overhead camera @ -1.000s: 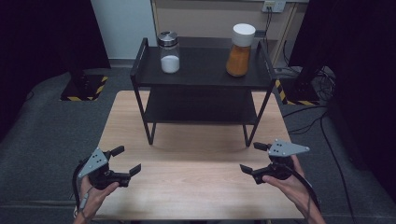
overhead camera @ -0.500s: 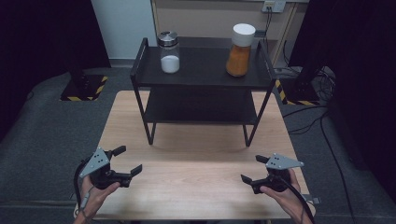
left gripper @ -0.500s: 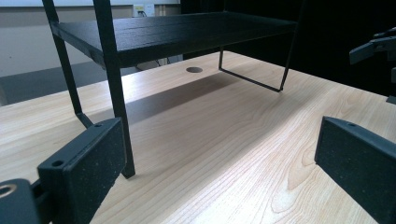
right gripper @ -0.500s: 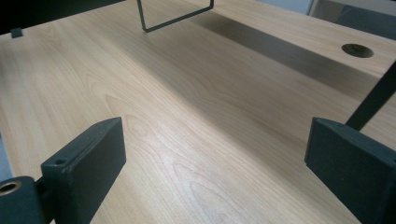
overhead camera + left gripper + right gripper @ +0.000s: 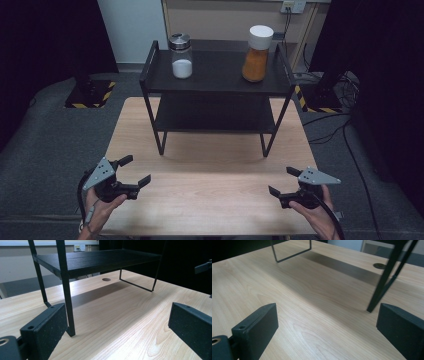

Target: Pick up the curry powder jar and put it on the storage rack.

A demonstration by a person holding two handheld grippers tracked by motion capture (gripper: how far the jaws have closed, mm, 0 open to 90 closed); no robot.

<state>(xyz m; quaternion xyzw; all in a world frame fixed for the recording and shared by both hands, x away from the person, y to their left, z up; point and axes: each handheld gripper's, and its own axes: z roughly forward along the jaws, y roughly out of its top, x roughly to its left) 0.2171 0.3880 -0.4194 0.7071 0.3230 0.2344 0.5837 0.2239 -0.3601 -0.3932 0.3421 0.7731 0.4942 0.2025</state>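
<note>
A black two-tier rack [image 5: 216, 84] stands at the back of the wooden table [image 5: 210, 170]. On its top shelf sit a glass jar of white powder with a metal lid [image 5: 181, 56] at the left and a jar of orange powder with a white lid [image 5: 257, 54] at the right. My left gripper [image 5: 135, 171] hovers open over the table's front left, empty. My right gripper [image 5: 284, 182] is held open at the front right, also empty. In the left gripper view the rack's leg [image 5: 67, 287] stands close ahead; in the right gripper view a rack leg [image 5: 387, 277] rises at right.
A round cable hole [image 5: 106, 279] sits in the tabletop under the rack. Dark stands with yellow-black striped bases [image 5: 87, 95] flank the table on the grey floor, and cables [image 5: 330, 125] trail at the right. Bare wood lies between the two grippers.
My right gripper has drawn back toward the table's front edge and a little lower. The left gripper has stayed put.
</note>
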